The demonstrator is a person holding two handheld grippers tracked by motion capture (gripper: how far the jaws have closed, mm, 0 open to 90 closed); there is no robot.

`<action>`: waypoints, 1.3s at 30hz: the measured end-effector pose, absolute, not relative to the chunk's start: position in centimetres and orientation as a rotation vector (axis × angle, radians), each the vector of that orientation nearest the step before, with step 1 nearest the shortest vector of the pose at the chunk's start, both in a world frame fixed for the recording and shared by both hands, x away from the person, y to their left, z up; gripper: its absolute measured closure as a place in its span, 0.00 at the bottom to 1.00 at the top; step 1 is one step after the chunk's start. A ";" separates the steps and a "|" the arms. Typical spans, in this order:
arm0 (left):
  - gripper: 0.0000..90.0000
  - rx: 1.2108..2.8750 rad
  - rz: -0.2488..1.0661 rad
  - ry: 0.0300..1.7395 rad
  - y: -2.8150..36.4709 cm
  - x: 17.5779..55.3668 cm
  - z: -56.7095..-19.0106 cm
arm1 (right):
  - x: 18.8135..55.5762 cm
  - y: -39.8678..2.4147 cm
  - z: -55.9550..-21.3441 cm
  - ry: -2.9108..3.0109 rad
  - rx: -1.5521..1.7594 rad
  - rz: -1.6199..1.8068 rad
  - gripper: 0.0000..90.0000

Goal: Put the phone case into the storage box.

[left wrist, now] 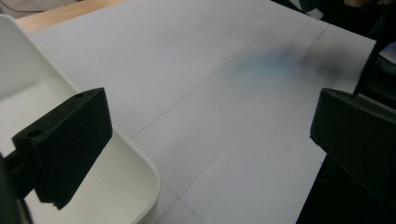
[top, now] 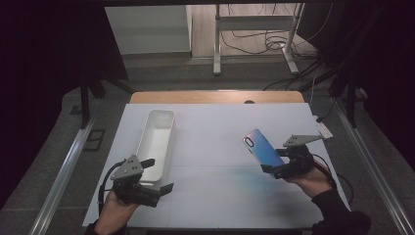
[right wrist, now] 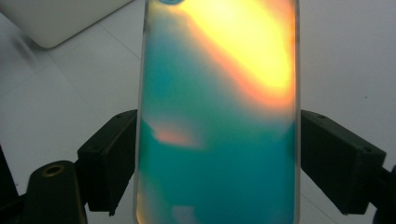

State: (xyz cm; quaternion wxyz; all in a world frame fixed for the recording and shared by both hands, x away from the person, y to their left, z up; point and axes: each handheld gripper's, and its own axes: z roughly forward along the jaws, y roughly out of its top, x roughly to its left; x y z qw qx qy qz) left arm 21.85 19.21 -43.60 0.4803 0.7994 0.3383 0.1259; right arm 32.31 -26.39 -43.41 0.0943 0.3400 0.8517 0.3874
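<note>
An iridescent phone case stands up the middle of the right gripper view, clamped on its two long edges by the right gripper, whose black jaws press against it from the left and the right near the bottom. Its glossy surface runs teal and green over the lower part and the left, with a bright yellow-orange patch toward the upper right and a small orange glint at lower left. Behind it lies a white table surface, and the rounded corner of a white tray sits at far left.
</note>
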 end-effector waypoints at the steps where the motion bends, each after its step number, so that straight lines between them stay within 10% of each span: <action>1: 0.00 1.949 0.304 0.817 19.0 22.0 -43.5 | 32.2 -26.3 -43.4 2.529 1.003 1.158 0.19; 39: 0.00 1.952 0.137 0.616 14.1 25.0 -42.9 | 29.8 -22.7 -42.7 2.603 0.833 1.317 0.19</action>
